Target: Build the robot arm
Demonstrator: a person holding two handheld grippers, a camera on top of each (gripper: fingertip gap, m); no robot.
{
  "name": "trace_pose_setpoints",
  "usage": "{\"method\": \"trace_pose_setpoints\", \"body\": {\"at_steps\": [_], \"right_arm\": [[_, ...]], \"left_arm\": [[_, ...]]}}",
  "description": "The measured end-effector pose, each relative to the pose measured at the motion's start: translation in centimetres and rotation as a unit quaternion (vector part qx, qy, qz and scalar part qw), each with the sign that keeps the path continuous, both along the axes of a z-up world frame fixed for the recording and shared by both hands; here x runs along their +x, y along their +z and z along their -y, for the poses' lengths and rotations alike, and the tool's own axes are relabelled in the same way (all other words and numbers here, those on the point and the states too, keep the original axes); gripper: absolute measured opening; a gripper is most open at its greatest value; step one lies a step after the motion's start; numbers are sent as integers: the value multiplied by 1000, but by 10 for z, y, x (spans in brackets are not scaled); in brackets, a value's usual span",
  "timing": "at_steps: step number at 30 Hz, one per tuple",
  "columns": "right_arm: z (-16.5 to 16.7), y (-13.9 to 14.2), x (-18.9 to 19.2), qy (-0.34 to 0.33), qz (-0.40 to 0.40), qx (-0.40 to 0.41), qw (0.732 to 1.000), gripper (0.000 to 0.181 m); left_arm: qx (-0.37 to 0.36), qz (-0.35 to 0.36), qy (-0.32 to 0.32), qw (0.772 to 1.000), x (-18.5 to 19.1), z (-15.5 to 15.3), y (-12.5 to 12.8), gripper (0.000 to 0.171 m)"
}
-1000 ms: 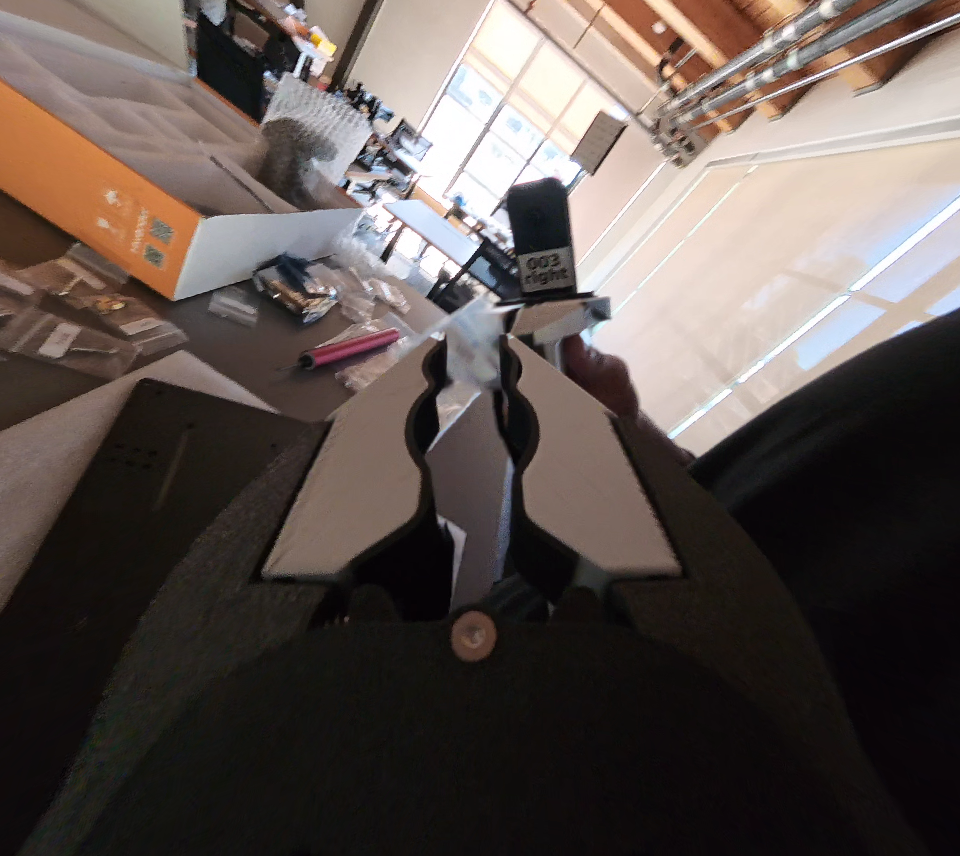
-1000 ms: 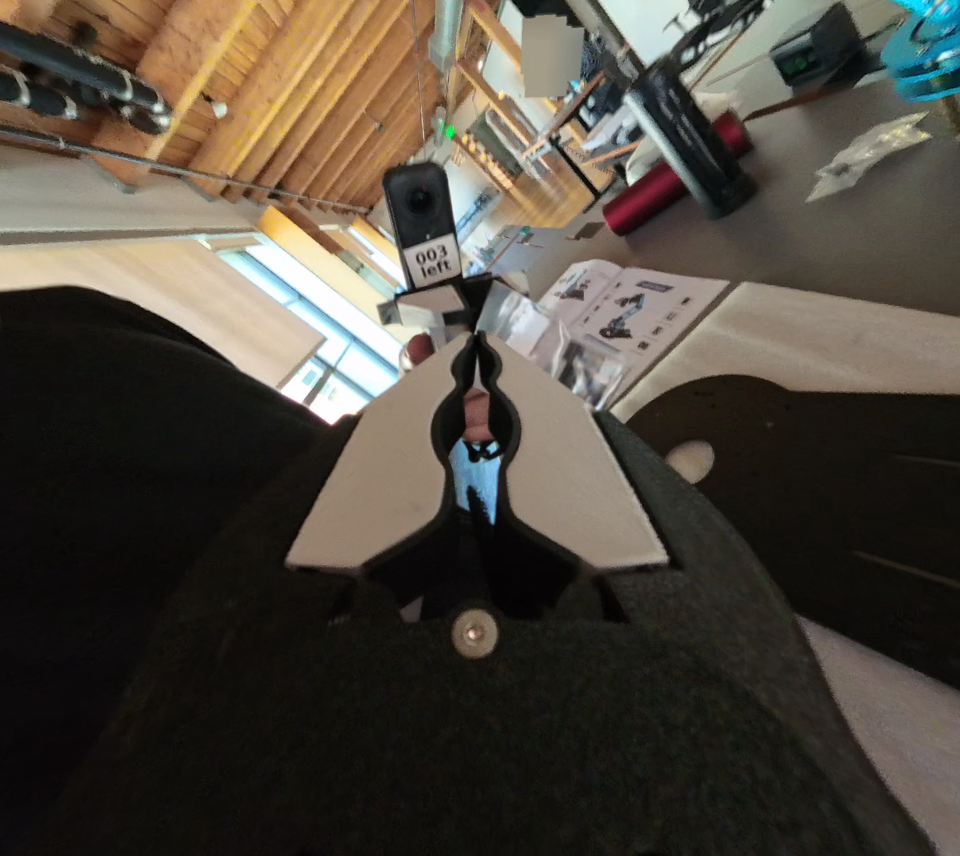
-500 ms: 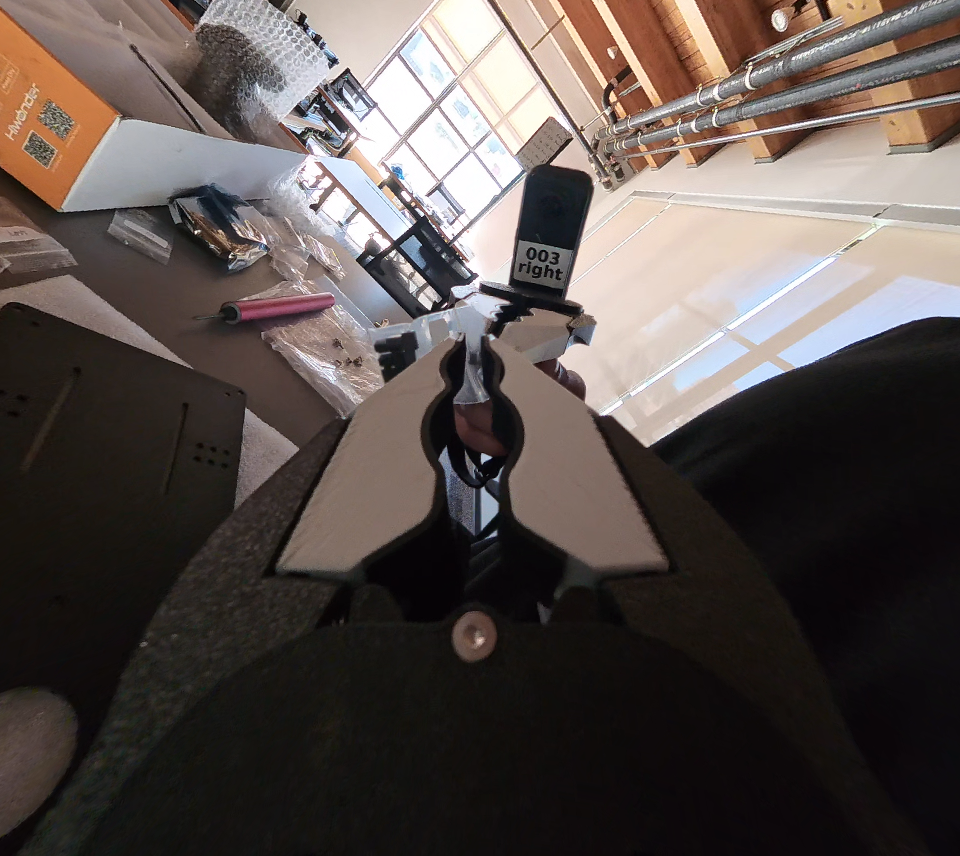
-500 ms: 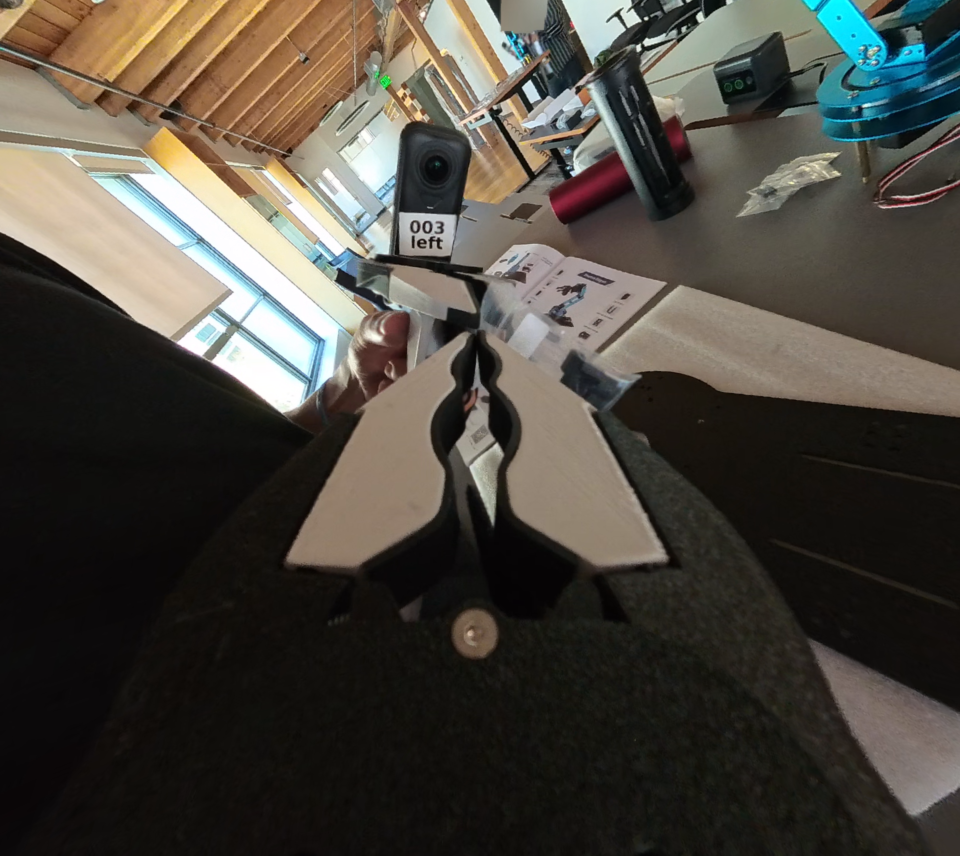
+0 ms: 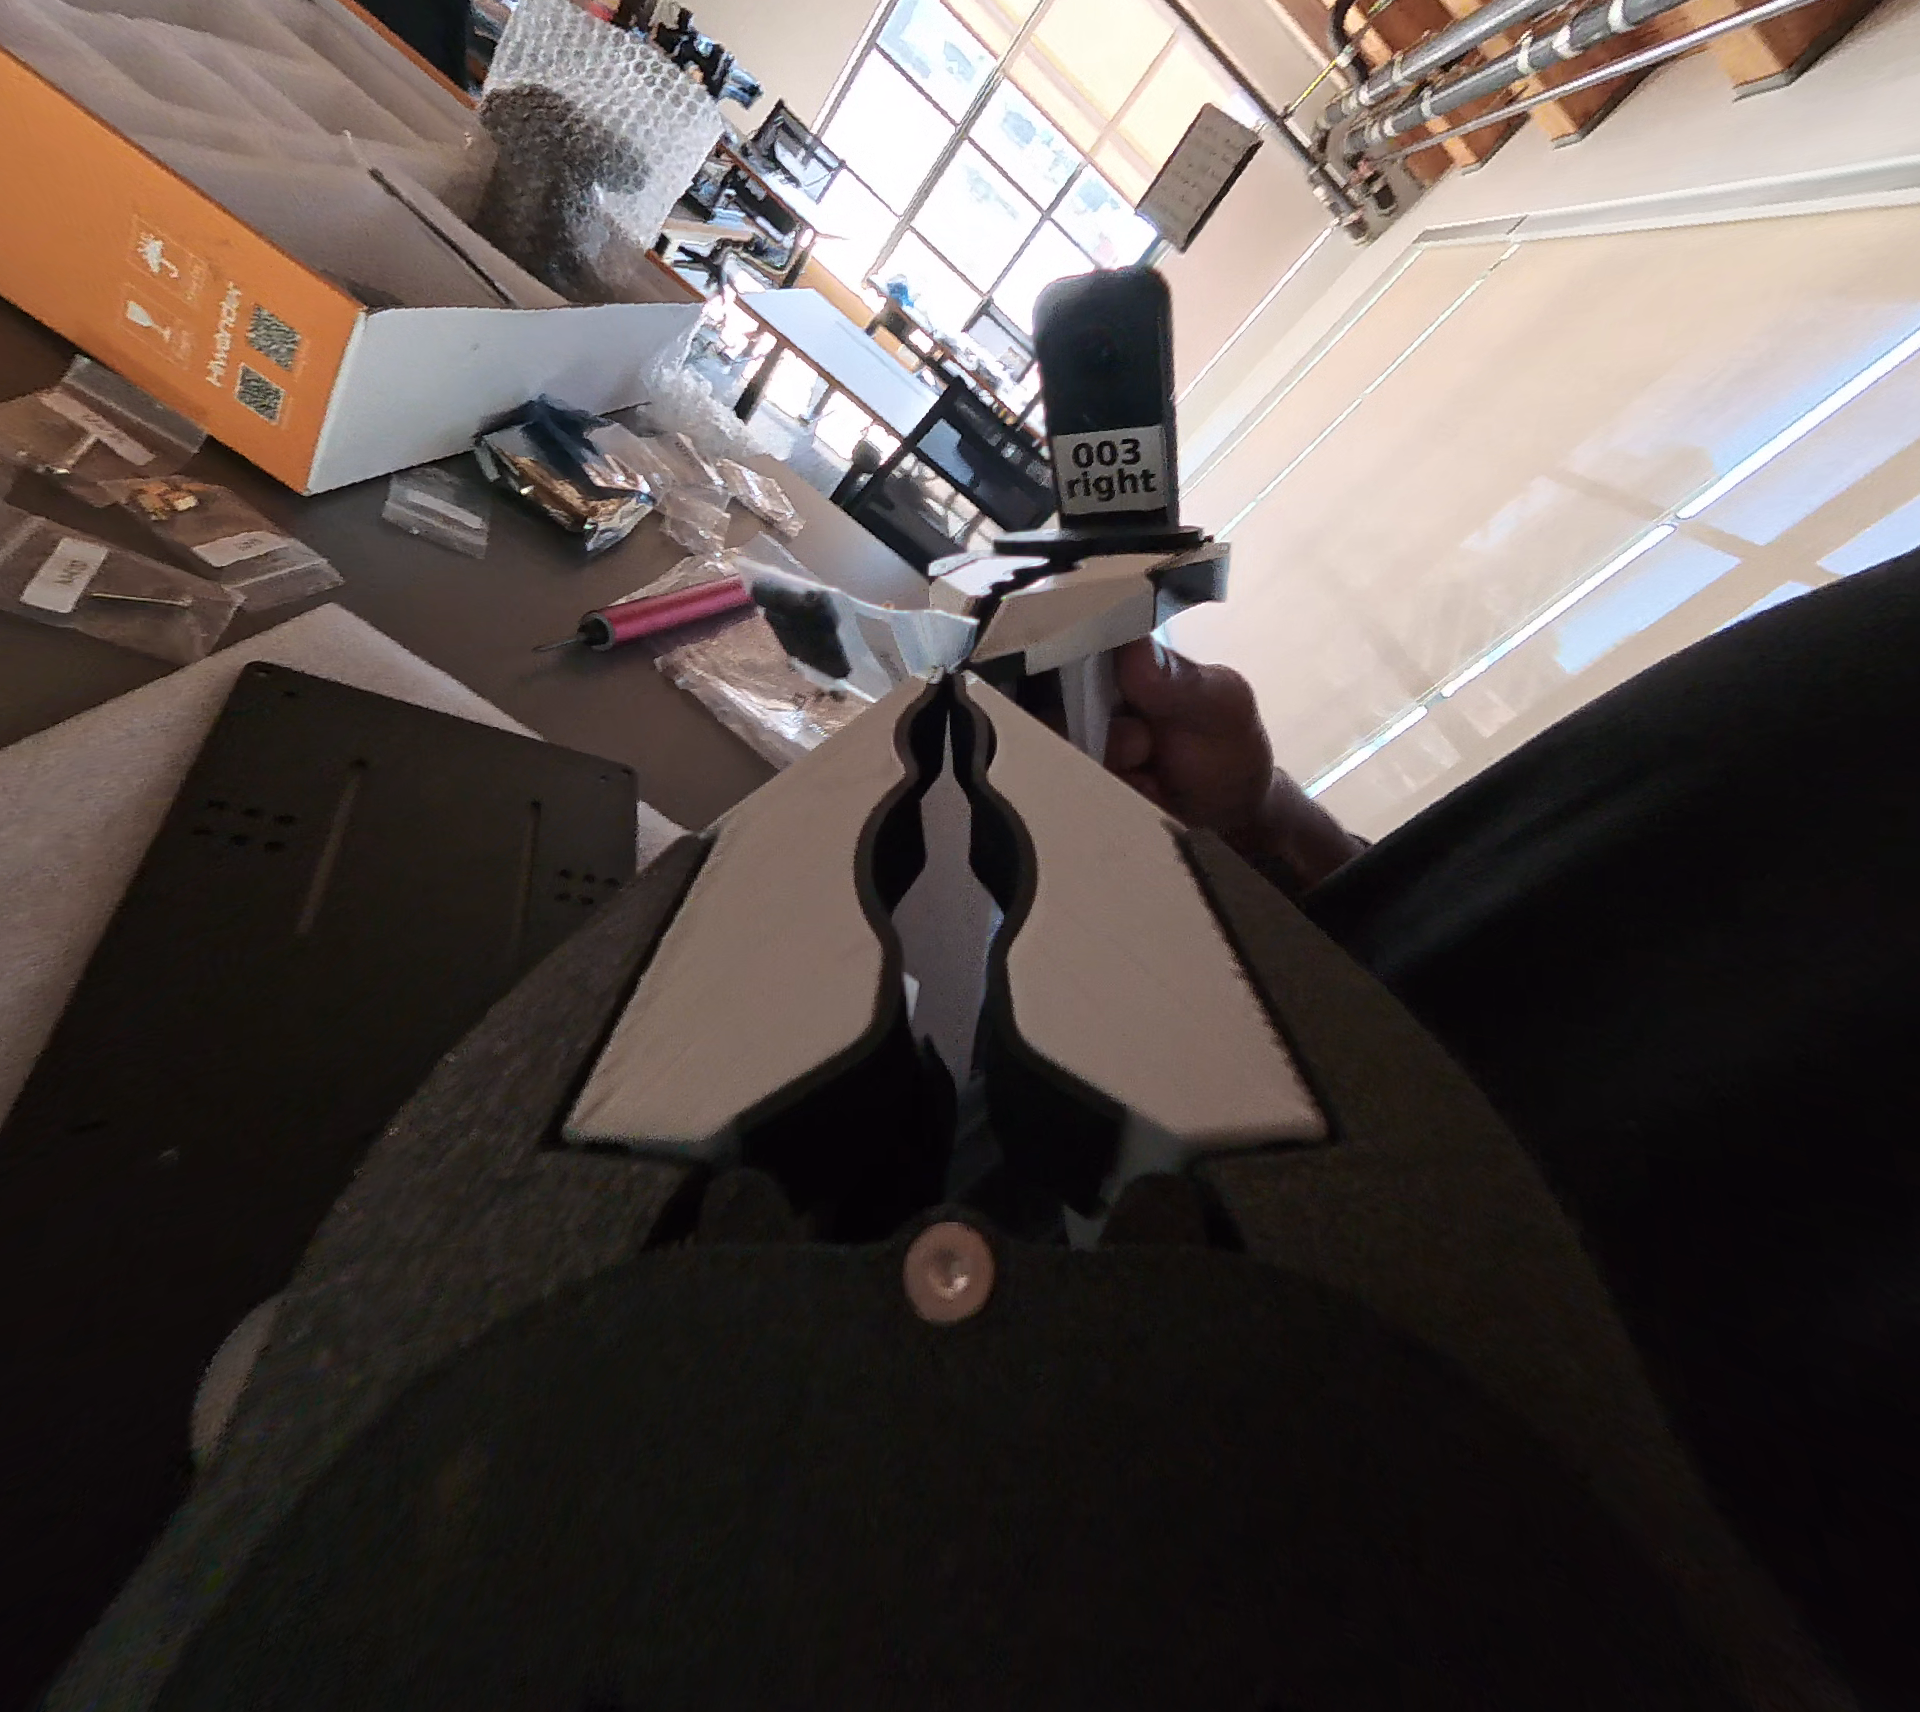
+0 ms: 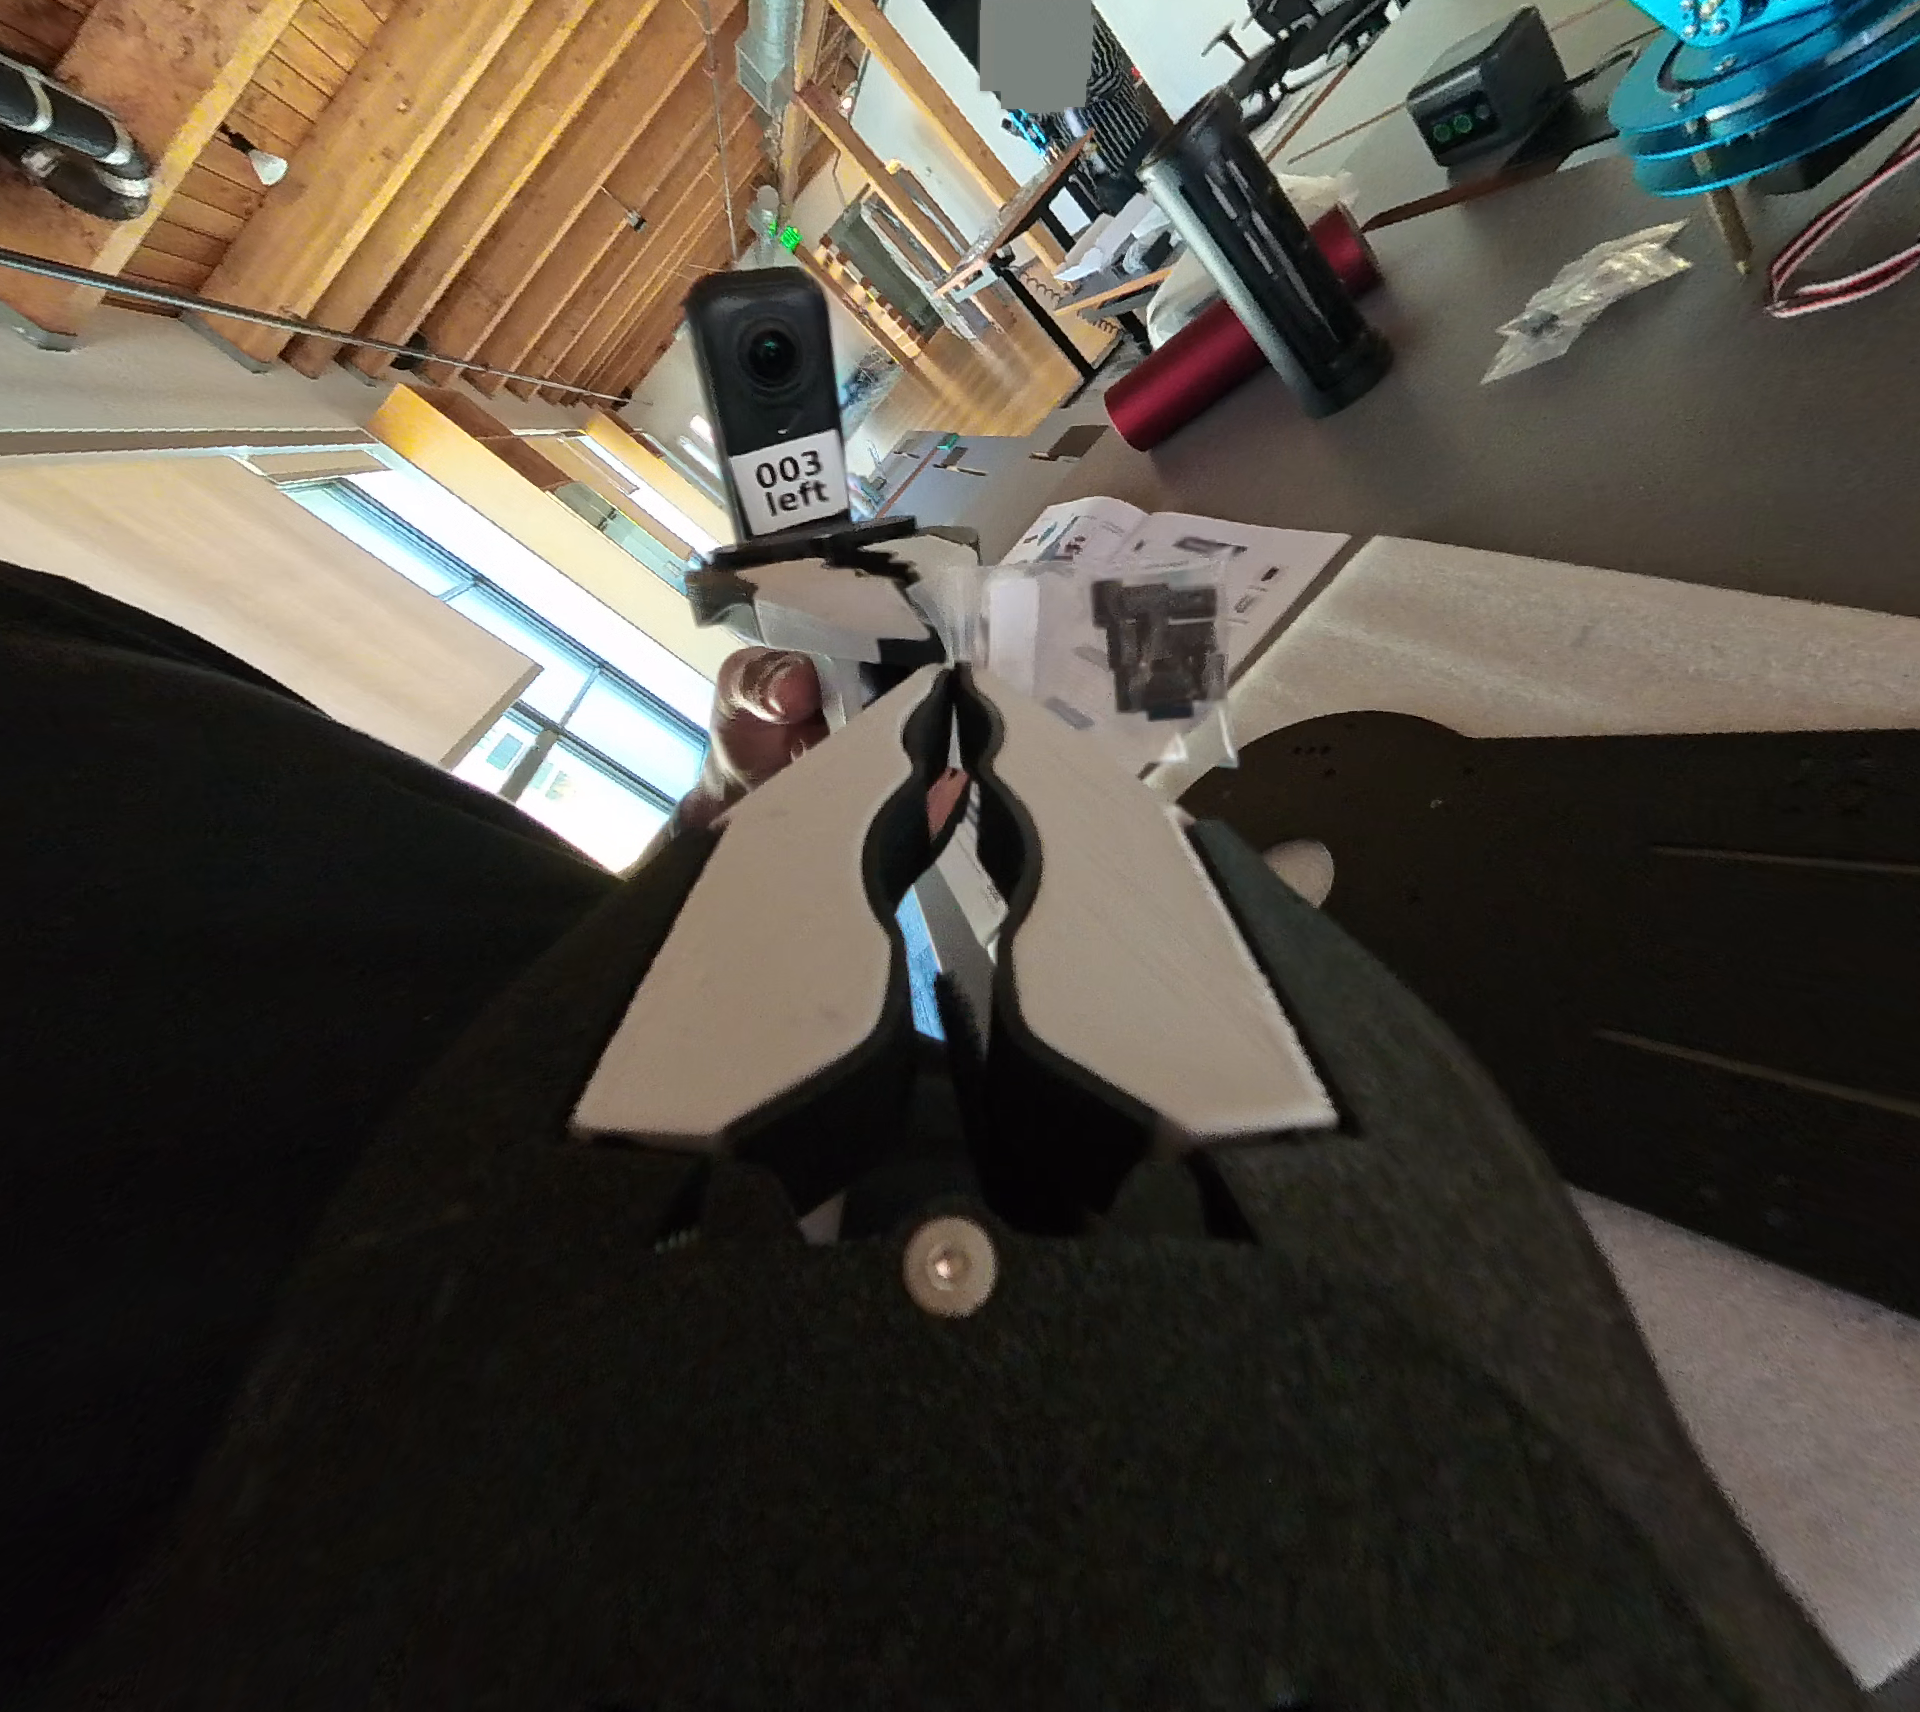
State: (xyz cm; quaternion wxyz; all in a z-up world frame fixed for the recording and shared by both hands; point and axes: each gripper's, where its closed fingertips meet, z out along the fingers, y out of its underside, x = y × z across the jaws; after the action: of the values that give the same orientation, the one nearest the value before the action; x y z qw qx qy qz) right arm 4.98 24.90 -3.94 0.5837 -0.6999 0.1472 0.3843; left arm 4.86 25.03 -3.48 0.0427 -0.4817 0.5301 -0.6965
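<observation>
My left gripper (image 5: 951, 680) and my right gripper (image 6: 954, 675) meet tip to tip in the air, facing each other above the table. Both are shut on the edge of a small clear plastic bag (image 6: 1101, 634) holding black parts (image 6: 1158, 644). The bag sticks out sideways toward the table; in the left wrist view it (image 5: 821, 628) shows left of the tips. The right gripper (image 5: 1081, 613) with its camera and a hand (image 5: 1195, 727) shows opposite in the left wrist view. The left gripper (image 6: 831, 602) shows opposite in the right wrist view.
A black perforated plate (image 5: 312, 831) lies on white foam below. An orange and white box (image 5: 208, 291), bubble wrap (image 5: 592, 135), a pink tool (image 5: 675, 608) and parts bags lie beyond it. The right wrist view shows a booklet (image 6: 1174, 561), a black tumbler (image 6: 1268, 280), a red cylinder (image 6: 1226, 353) and a blue robot arm (image 6: 1714, 0). My two grippers' fingertips are within a few centimetres of each other.
Both grippers stayed shut tip to tip on the bag while turning together. The bag's body with the black parts has swung out to the table side.
</observation>
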Motion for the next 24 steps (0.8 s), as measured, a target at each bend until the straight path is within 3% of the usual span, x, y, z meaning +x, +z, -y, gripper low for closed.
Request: {"method": "trace_pose_setpoints", "body": {"at_steps": [4,6,9,12,18,24], "right_arm": [[-2,-10,-4,4,46,-34,998,0],[-4,-14,-6,8,72,-54,996,13],[-3,-13,-10,17,111,-58,992,0],[-3,-13,-7,4,138,-69,988,0],[-5,-34,15,-80,162,-125,976,0],[-4,-71,28,-153,201,-199,947,0]], "left_arm": [[25,-5,1,1000,-1,1,-6,0],[18,-3,-8,1000,-3,4,-6,0],[10,-3,-19,1000,-4,6,-6,0],[33,2,-6,999,-2,5,-8,0],[215,-12,84,973,12,-2,-35,0],[188,-96,125,969,21,-2,-72,0]]}}
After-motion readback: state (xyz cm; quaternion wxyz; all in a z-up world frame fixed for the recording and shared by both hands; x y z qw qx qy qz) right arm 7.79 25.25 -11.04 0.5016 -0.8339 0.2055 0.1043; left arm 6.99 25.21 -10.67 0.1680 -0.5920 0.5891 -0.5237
